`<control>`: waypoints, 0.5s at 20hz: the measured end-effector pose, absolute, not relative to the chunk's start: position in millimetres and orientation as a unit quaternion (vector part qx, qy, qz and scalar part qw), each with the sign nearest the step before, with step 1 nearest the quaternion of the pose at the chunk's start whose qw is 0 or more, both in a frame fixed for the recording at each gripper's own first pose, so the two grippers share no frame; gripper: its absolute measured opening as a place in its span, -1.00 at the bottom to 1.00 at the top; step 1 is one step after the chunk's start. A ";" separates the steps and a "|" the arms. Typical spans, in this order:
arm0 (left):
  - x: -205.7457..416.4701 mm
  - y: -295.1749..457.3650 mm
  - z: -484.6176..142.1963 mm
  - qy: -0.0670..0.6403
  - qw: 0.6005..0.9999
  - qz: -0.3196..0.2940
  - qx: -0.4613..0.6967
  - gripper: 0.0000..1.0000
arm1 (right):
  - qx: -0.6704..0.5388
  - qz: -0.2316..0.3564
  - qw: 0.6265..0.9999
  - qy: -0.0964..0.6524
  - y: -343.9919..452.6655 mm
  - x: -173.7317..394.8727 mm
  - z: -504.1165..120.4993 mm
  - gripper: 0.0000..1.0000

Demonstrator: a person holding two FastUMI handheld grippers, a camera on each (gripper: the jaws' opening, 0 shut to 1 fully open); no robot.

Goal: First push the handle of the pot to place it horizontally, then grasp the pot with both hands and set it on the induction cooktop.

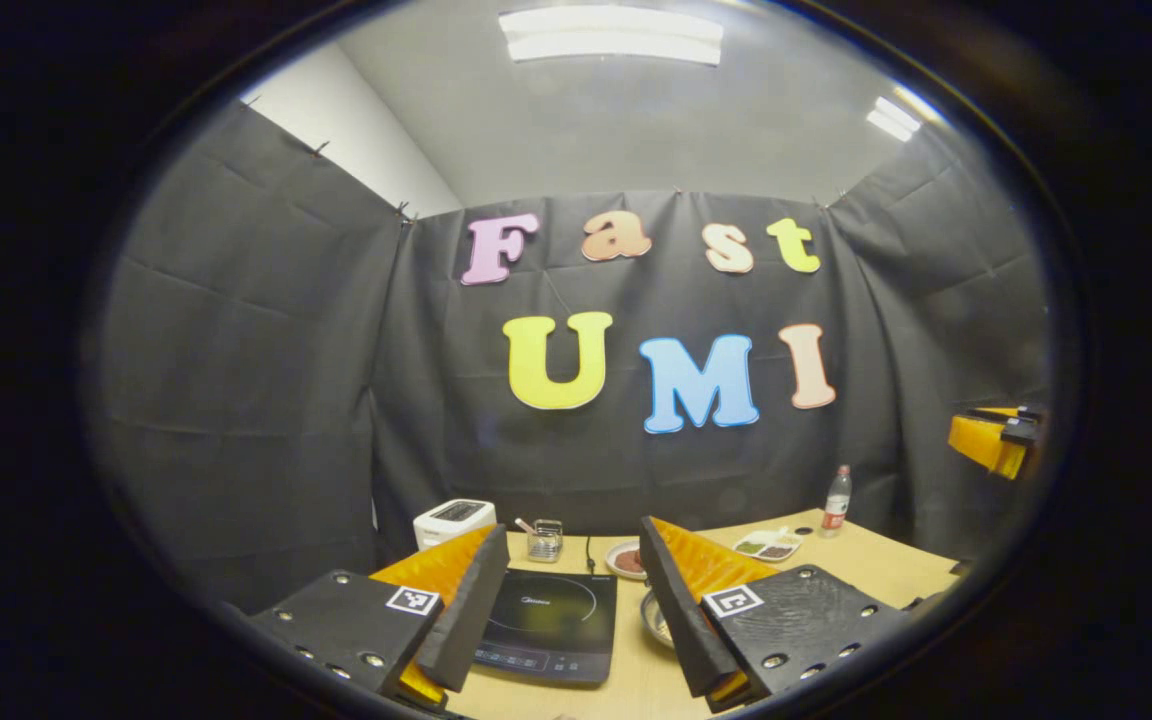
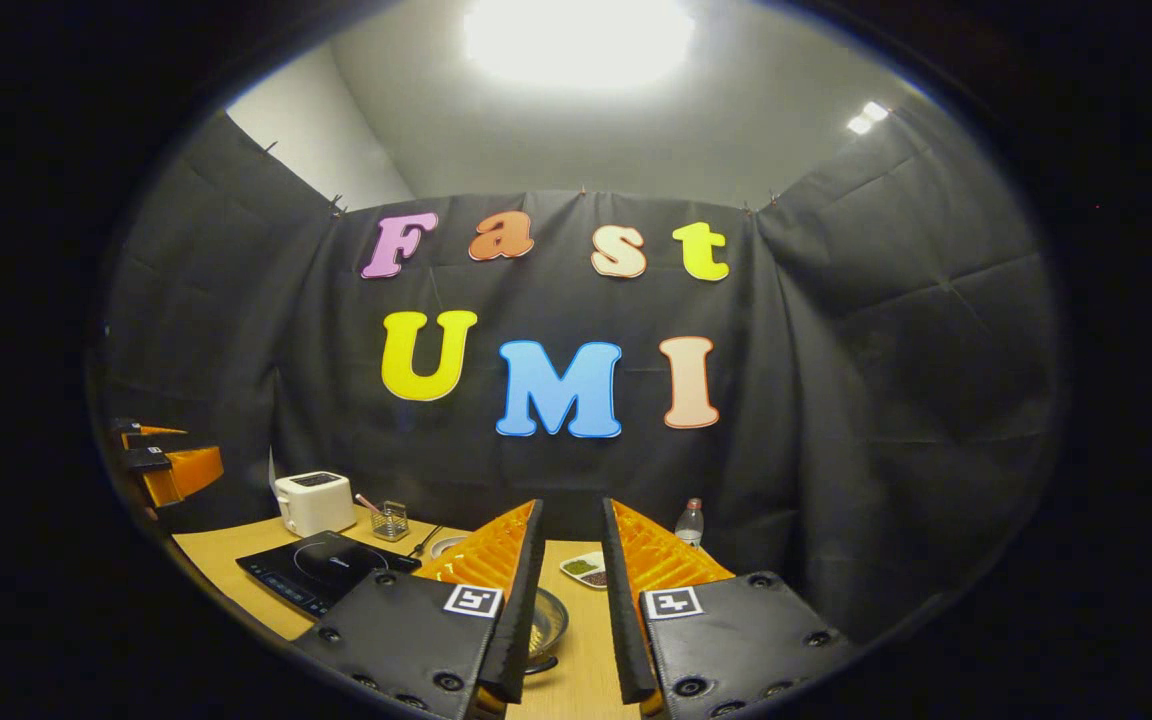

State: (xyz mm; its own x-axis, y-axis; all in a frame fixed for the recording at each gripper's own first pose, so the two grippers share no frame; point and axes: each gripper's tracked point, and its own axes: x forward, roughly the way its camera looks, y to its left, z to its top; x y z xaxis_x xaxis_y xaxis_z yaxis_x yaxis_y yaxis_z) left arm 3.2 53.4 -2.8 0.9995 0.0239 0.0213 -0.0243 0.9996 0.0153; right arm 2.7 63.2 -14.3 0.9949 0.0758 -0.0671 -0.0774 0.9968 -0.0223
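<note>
A cloth-walled recording booth: wooden table (image 1: pixel 866 570) with induction cooktop (image 1: pixel 548 622), toaster (image 1: pixel 453 520), condiment dishes (image 1: pixel 767 546).

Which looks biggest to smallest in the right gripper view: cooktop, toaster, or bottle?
1. induction cooktop, nearest the camera, which may exaggerate it
2. toaster
3. bottle, farther back, so it may only look small

Bare table (image 1: pixel 866 565) right of the induction cooktop (image 1: pixel 548 625); toaster (image 1: pixel 453 520) stands behind it.
</note>
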 end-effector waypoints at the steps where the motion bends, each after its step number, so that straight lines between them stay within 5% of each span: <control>1: 4.2 57.2 -3.5 -0.012 1.000 0.012 0.009 0.55 | -0.017 0.038 0.999 0.033 65.7 8.0 -13.4 -0.30; 2: 4.3 59.6 -3.3 -0.013 1.000 0.012 0.010 0.55 | -0.017 0.042 0.998 0.036 67.1 7.5 -17.0 -0.55; 4: 5.7 63.9 -2.5 -0.015 1.000 0.011 0.009 0.55 | -0.021 0.037 0.998 0.037 69.5 10.4 -20.3 -0.58; 6: 8.2 69.2 -3.5 -0.017 1.000 0.010 0.009 0.55 | -0.016 0.039 0.998 0.037 72.1 4.1 -16.4 -0.94; 10: 14.8 79.8 -9.5 -0.018 1.000 0.003 0.005 0.55 | -0.018 0.066 0.996 0.057 100.2 12.2 -34.1 -0.96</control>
State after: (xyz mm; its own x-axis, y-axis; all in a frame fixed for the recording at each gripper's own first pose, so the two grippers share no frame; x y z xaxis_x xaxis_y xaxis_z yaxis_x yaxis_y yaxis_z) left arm 14.8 79.8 -9.5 0.9994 0.0068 0.0351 -0.0071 0.9999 0.0090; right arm 12.2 100.2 -34.1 0.9849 0.1289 -0.1159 -0.1331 0.9907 -0.0288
